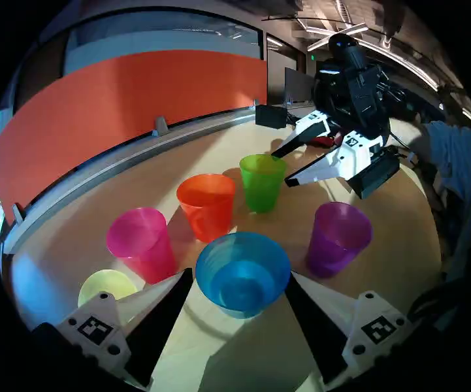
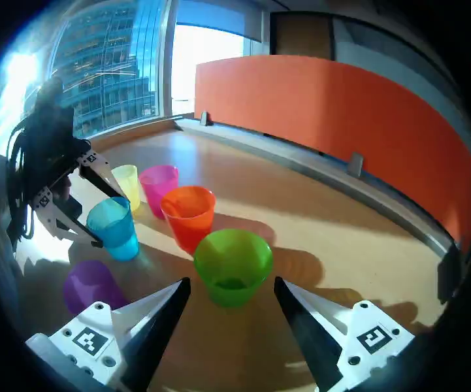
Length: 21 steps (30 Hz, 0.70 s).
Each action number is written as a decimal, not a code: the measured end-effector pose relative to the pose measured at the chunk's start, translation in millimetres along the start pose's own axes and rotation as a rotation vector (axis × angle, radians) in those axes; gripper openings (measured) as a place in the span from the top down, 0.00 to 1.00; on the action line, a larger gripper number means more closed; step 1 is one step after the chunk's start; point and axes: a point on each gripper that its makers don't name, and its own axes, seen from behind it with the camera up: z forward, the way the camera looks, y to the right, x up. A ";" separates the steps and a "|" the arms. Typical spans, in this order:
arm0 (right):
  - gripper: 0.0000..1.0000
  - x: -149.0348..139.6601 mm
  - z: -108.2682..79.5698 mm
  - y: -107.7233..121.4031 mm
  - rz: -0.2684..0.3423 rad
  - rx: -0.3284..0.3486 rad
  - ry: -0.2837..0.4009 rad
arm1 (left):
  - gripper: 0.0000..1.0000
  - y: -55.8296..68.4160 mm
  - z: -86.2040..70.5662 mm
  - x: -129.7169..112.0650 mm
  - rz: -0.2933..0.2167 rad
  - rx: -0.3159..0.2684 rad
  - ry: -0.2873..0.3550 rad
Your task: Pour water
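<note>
**Left gripper view.** The left tongs (image 1: pixel 238 273) bracket the blue cup (image 1: pixel 243 274), one finger close against each side of its rim. Whether they press on it cannot be told. On the desk (image 1: pixel 379 215) around it stand a yellow cup (image 1: pixel 108 287), pink cup (image 1: pixel 140 242), orange cup (image 1: pixel 207 202), green cup (image 1: pixel 262 179) and purple cup (image 1: pixel 338 235). Beyond, the right tongs (image 1: pixel 279 168) gape, their tips just beside the green cup.

**Right gripper view.** The green cup stands upright between the spread right tongs, with a slim gap on each side. Farther off, the left tongs flank the blue cup.

**Step in hand.** This is probably the pickup before pouring. The next move calls for a firm grip and a level lift, then a slow tilt over a receiving cup. Water levels are unclear.
</note>
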 end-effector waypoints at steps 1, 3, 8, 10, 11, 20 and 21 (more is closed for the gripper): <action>0.01 -0.2 1.0 0.0 0.001 0.002 0.000 | 0.00 0.2 0.3 0.1 0.000 0.000 0.000; 0.01 -0.5 3.1 0.0 0.004 0.005 -0.001 | 0.00 0.5 0.8 0.2 0.001 0.000 -0.001; 0.01 -0.4 9.4 0.4 0.005 0.011 -0.004 | 0.00 0.8 2.4 -0.2 0.003 0.000 -0.004; 0.01 -0.2 12.9 0.7 0.005 0.013 -0.005 | 0.00 1.0 3.2 -0.2 0.004 -0.001 -0.006; 0.01 0.0 14.7 0.8 0.005 0.013 -0.005 | 0.00 1.1 3.6 -0.2 0.004 -0.001 -0.007; 0.01 4.1 30.6 0.8 0.015 0.022 -0.006 | 0.00 0.4 5.7 0.8 0.008 -0.004 -0.010; 0.01 4.6 31.9 1.0 0.016 0.022 -0.006 | 0.00 0.3 5.8 0.9 0.008 -0.004 -0.010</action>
